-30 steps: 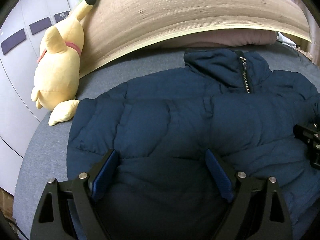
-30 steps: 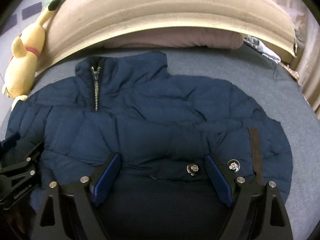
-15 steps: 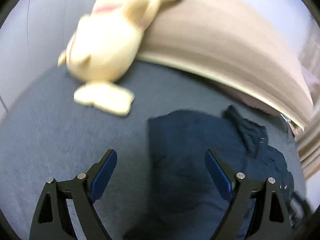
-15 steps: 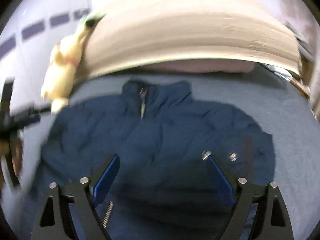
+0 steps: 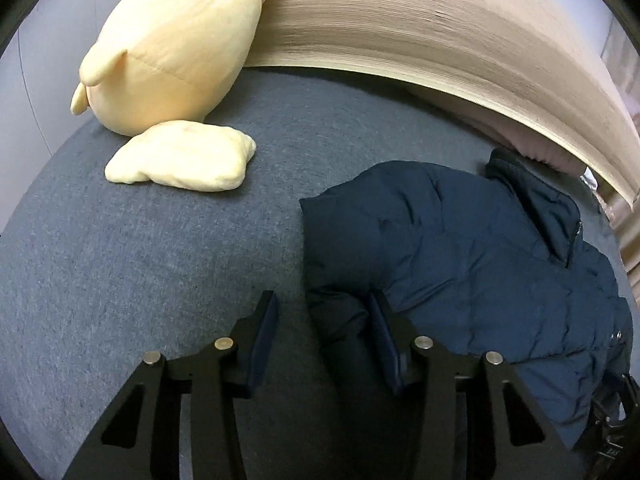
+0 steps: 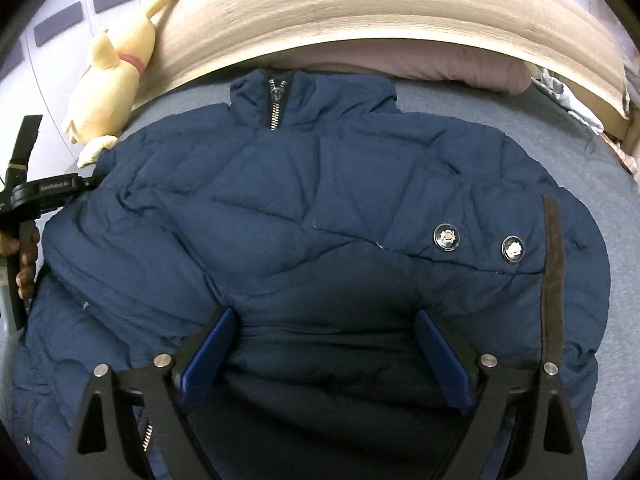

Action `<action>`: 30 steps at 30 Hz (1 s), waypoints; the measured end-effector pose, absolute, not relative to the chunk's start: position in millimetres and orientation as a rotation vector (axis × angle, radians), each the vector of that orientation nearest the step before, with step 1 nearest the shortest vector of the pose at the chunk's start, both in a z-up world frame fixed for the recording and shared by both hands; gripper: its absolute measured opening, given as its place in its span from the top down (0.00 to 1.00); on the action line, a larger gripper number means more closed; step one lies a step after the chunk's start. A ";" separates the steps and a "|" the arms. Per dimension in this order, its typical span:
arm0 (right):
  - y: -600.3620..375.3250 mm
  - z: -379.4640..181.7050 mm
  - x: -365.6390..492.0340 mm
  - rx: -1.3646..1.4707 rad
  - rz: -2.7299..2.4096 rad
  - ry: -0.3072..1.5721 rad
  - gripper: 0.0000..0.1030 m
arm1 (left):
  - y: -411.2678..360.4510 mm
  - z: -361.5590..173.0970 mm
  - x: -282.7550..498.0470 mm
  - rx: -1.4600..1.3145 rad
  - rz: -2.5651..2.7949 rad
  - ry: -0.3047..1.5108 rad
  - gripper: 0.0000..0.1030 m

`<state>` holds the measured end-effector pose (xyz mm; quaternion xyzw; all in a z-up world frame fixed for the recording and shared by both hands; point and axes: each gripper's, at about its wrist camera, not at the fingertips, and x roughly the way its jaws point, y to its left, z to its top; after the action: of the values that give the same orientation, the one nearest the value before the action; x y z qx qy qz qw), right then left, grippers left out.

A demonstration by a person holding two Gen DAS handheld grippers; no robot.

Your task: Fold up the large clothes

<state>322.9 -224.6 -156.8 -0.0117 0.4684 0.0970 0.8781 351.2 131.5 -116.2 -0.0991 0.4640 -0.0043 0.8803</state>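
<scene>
Both views were lit softly and evenly from above, rather dim, with no glare. Each tool cast a dark shadow just ahead of it on the navy jacket [image 6: 320,200], where the fabric's detail sank into near-black. The fisheye lenses bent the headboard [image 5: 460,32] into an arc and left black corners. The plush toy [image 5: 176,40] looked slightly soft; the rest was sharp.
</scene>
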 end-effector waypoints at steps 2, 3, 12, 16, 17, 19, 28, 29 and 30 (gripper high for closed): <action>-223.9 -156.6 321.4 -0.026 0.199 0.982 0.10 | 128.1 -109.9 347.3 -0.205 0.016 0.975 0.51; -220.5 -155.2 323.6 -0.028 0.200 0.986 0.09 | 127.2 -104.9 348.5 -0.198 0.035 0.969 0.50; -242.0 -90.1 309.7 0.072 0.147 0.826 0.09 | 95.4 -46.6 290.4 -0.067 0.062 0.808 0.31; -256.2 -100.9 323.4 0.077 0.090 0.868 0.09 | 71.4 -41.9 283.3 -0.022 0.008 0.793 0.30; -259.2 -107.9 325.3 0.070 0.076 0.882 0.09 | 63.4 -43.7 282.1 -0.001 -0.006 0.790 0.30; -264.2 -124.0 328.4 0.061 0.048 0.917 0.09 | 54.2 -48.2 280.1 0.025 -0.013 0.786 0.30; -270.6 -153.3 331.2 0.055 0.044 0.966 0.07 | 35.7 -85.8 285.6 0.059 -0.028 0.848 0.30; -270.6 -155.0 330.8 0.054 0.045 0.966 0.07 | 35.7 -87.8 285.5 0.061 -0.028 0.846 0.30; -271.3 -156.3 332.9 0.055 0.048 0.964 0.07 | 34.9 -90.4 284.7 0.068 -0.029 0.843 0.30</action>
<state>332.9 -271.3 -156.3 0.0264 0.4636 0.0229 0.8854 284.7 34.9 -90.4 0.0331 0.4088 -0.0141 0.9119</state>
